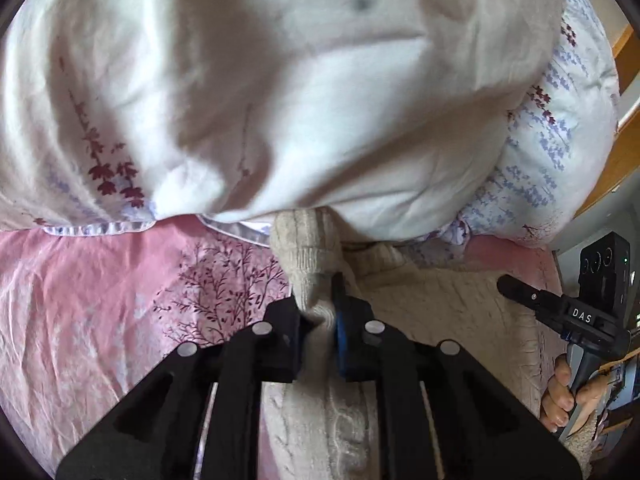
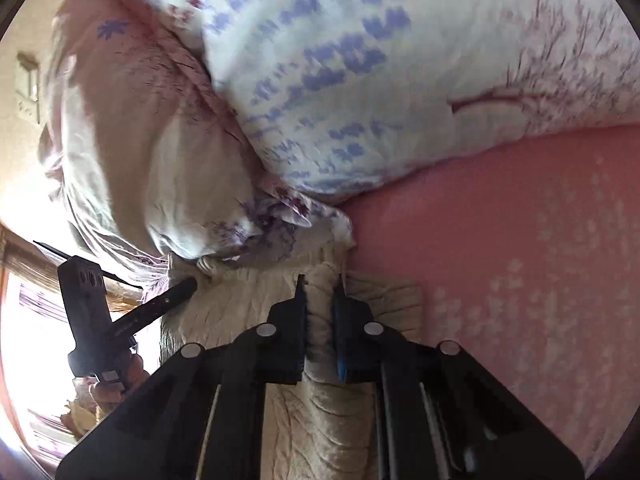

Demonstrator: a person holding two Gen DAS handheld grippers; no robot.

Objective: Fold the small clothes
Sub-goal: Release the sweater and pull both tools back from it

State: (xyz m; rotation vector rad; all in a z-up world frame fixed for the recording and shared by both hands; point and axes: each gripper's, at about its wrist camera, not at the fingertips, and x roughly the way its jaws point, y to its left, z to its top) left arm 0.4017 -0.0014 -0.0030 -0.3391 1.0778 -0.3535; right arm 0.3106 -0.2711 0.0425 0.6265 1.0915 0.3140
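A cream cable-knit sweater (image 1: 432, 300) lies on the pink floral bedsheet (image 1: 100, 300). My left gripper (image 1: 318, 304) is shut on a ribbed cuff or edge of the sweater, bunched between its fingers. My right gripper (image 2: 320, 292) is shut on another edge of the same sweater (image 2: 248, 304). The right gripper also shows at the right edge of the left wrist view (image 1: 520, 292), held by a hand. The left gripper shows at the left of the right wrist view (image 2: 176, 296).
A bulky white duvet with purple and red floral print (image 1: 280, 80) is heaped just beyond the sweater and overhangs it, also filling the top of the right wrist view (image 2: 340, 80). A wooden bed frame (image 1: 624, 80) shows at far right. A bright window (image 2: 32, 320) is at left.
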